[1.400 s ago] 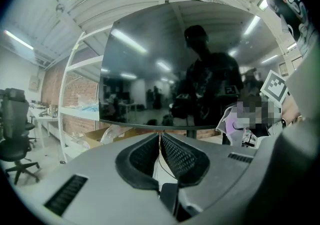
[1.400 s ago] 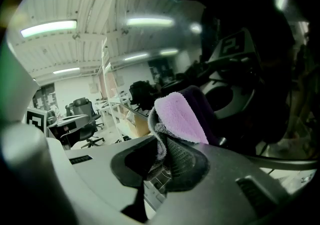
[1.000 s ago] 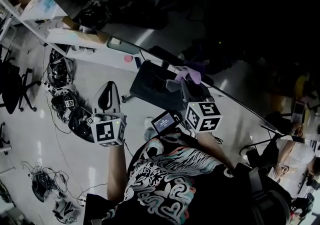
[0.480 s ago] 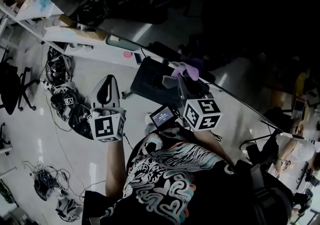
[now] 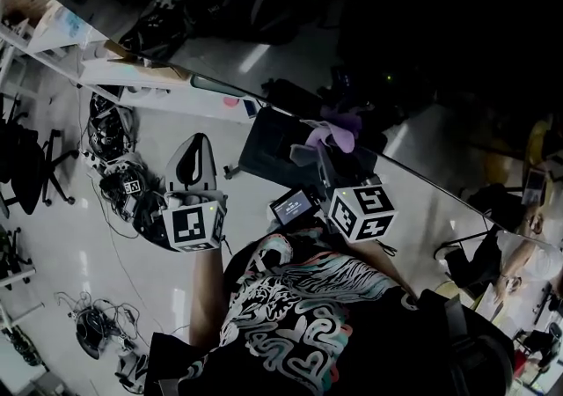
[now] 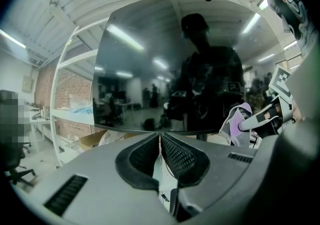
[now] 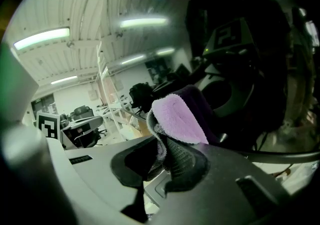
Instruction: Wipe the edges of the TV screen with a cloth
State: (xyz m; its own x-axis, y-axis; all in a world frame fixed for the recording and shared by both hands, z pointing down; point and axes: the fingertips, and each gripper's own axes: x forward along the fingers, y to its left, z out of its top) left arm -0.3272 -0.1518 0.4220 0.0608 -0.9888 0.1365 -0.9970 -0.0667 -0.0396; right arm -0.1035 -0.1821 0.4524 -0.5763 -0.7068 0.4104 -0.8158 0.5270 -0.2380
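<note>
The TV screen is a dark glossy panel that mirrors the room, and its lower edge runs slantwise across the head view. My right gripper is shut on a purple cloth, which it holds up at that lower edge. In the right gripper view the cloth bulges out of the closed jaws of the right gripper, close to the dark screen. My left gripper hangs lower left of the edge, shut and empty. The left gripper view shows that gripper facing the screen, with the cloth at the right.
A black stand base sits under the screen. White shelving with a cardboard box runs along the left. Cables and gear lie on the floor below, with office chairs at the far left. A person sits at the right.
The head view has shifted slightly. Both grippers stay in nearly the same places, and the cloth remains at the screen's lower edge.
</note>
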